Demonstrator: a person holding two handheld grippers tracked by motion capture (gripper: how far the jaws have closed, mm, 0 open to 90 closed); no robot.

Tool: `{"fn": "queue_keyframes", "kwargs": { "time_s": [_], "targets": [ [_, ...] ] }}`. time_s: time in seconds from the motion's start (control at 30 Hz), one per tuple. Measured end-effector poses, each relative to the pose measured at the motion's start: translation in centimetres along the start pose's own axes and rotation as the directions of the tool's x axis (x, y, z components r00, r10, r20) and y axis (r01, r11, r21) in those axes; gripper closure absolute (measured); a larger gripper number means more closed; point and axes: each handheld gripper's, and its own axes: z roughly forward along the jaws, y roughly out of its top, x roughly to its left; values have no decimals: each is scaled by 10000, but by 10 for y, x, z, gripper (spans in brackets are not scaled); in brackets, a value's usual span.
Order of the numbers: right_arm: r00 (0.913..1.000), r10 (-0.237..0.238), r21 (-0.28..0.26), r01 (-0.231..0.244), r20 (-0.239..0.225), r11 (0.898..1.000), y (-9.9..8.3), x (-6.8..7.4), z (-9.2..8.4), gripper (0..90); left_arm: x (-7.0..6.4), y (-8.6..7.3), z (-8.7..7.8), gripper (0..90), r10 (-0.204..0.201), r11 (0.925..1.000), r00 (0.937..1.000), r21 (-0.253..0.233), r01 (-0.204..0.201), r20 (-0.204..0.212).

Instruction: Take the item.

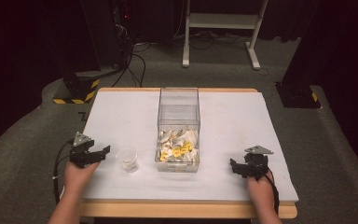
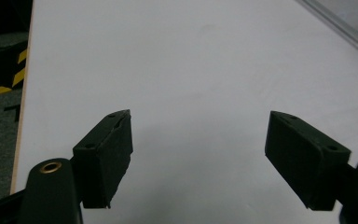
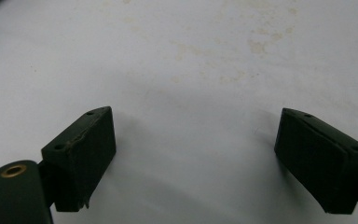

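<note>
A clear plastic box (image 1: pixel 178 128) stands mid-table, holding several white and yellow small pieces (image 1: pixel 177 147). A small clear cup (image 1: pixel 127 158) stands upright to its left. My left gripper (image 1: pixel 103 152) rests on the white table cover just left of the cup, open with nothing between its jaws (image 2: pixel 199 158). My right gripper (image 1: pixel 235 167) sits near the front right, open over bare, faintly stained cover (image 3: pixel 195 158), a short way right of the box.
The white cover (image 1: pixel 121 112) spans the wooden table (image 1: pixel 186 209). A corner of the clear box (image 2: pixel 340 21) shows at the top right of the left gripper view. Beyond the table are a white stand (image 1: pixel 221 28), cables and yellow-black striped bases (image 1: pixel 77 88).
</note>
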Motion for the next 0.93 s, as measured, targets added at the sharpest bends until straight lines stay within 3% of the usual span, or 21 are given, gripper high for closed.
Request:
{"fn": "queue_keyframes", "kwargs": {
  "time_s": [0.33,0.93],
  "targets": [
    [10000,-1,-1,1,4,10000,0,0,0,122,-7,-11,14,186,260,9951,9995,954,-244,-158],
    [10000,-4,-2,4,-11,10000,0,0,0,121,-10,-15,14,180,139,9967,9995,808,-117,-269]
  ]
}}
